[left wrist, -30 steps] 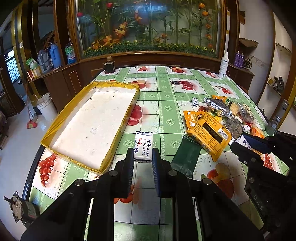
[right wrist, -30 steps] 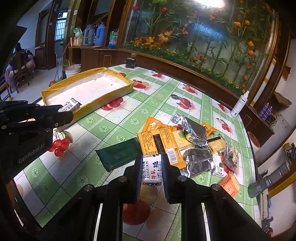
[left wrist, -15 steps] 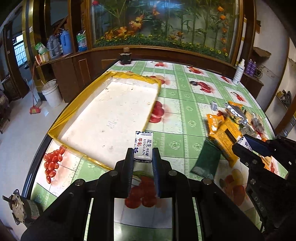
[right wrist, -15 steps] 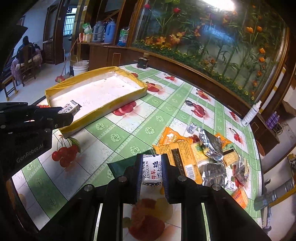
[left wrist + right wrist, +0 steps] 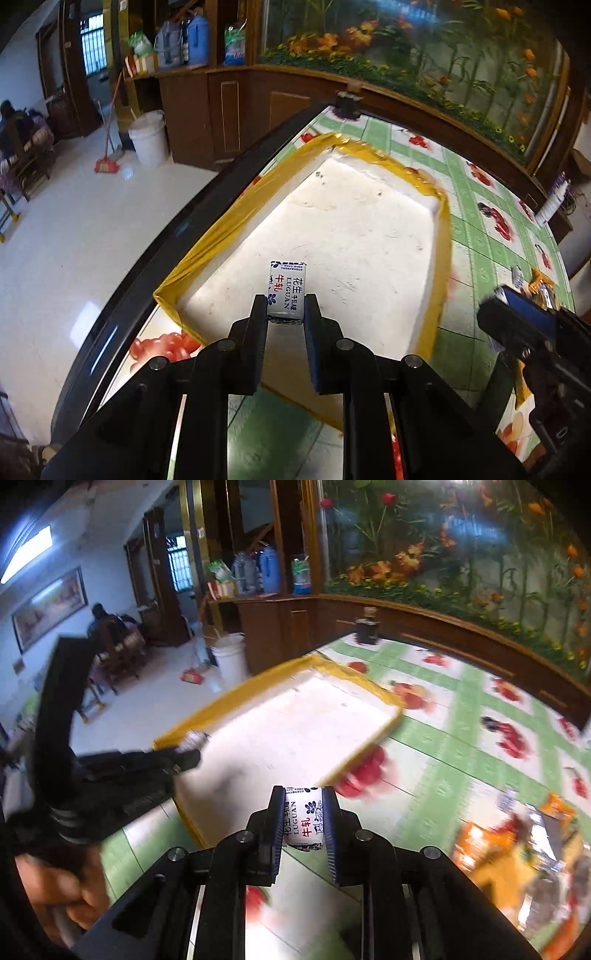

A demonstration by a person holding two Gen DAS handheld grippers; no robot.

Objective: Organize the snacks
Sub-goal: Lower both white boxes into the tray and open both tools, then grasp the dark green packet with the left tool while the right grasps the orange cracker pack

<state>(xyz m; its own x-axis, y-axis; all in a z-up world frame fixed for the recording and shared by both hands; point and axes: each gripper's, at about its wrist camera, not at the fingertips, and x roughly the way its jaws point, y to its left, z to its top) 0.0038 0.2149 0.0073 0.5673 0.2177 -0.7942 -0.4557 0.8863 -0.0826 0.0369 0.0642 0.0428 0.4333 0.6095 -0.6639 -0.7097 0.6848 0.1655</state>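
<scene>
My left gripper is shut on a small white nougat packet and holds it over the near end of the yellow-rimmed white tray. My right gripper is shut on a second white nougat packet, above the tablecloth just short of the tray's near edge. The left gripper with its packet also shows in the right wrist view, over the tray's left corner. The right gripper shows at the right of the left wrist view.
A pile of orange and silver snack packets lies on the green fruit-print tablecloth to the right. A dark jar stands at the table's far end. The table edge runs along the tray's left side.
Both grippers have swung left toward the tray with their packets. The left packet is now over the tray's white floor; the right one has left the snack pile behind.
</scene>
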